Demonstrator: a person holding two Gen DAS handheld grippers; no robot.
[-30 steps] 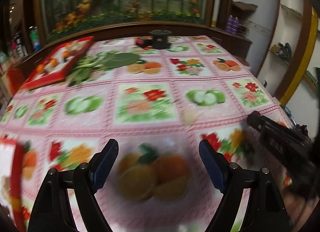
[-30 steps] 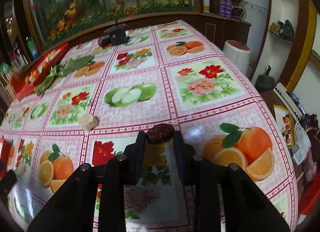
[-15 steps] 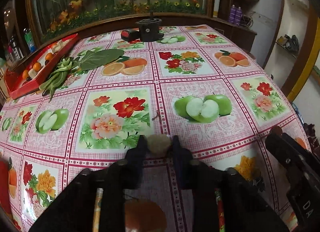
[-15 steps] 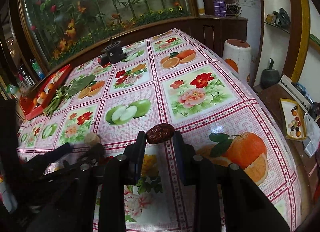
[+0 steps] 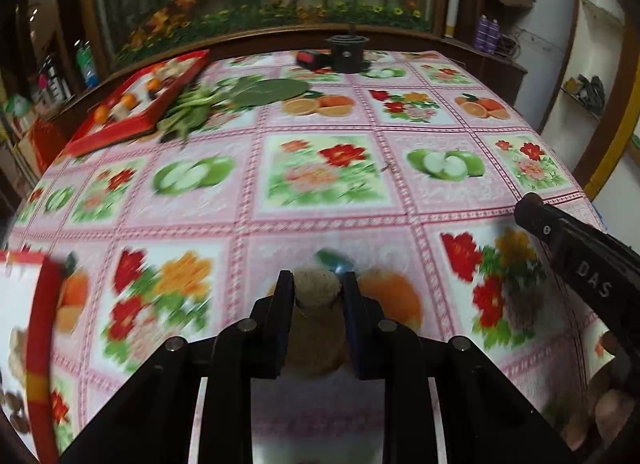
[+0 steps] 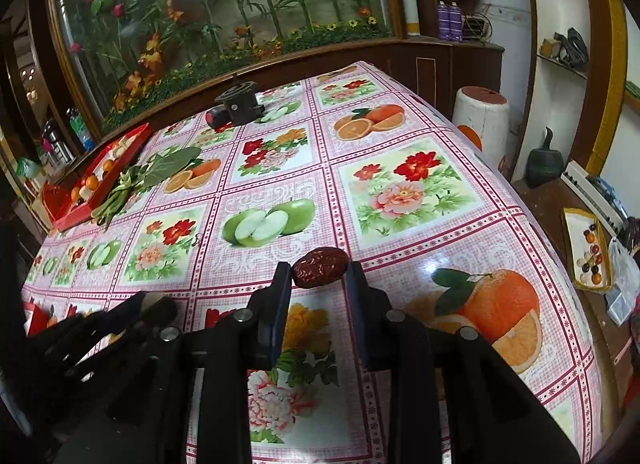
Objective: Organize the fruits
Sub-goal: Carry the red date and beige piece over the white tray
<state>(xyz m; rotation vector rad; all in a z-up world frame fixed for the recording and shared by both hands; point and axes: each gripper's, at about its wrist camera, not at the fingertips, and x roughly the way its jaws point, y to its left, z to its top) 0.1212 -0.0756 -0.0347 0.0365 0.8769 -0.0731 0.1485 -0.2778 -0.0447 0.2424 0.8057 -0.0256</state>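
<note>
Both grippers loaded. Left gripper (image 5: 317,293): fingers clamped on a tan, rough-skinned round fruit (image 5: 317,291), pinched across its middle so it sits right at the tips, clear of the worktop (image 5: 320,232). Its fingers have just been closing, and the fruit is between them now. That view is motion-blurred, so exact fruit type is unclear.

Right gripper (image 6: 319,276): fingers clamped on a dark red wrinkled date (image 6: 319,267), gripped end to end at the very tips, lying crosswise between them. Tip grip makes sense: small soft item, easy to release without dragging.

Red tray (image 5: 138,104) with oranges and pale pieces sits well ahead of the left fingers, off to their left, green leaves and beans (image 5: 200,104) just beside it. A second red-edged tray (image 5: 38,328) is close on the left of the left fingers, with brown pieces in it; likely drop point for one of the fruits, by my guess.

Risk: the date is held only by its ends, and could pivot out.
</note>
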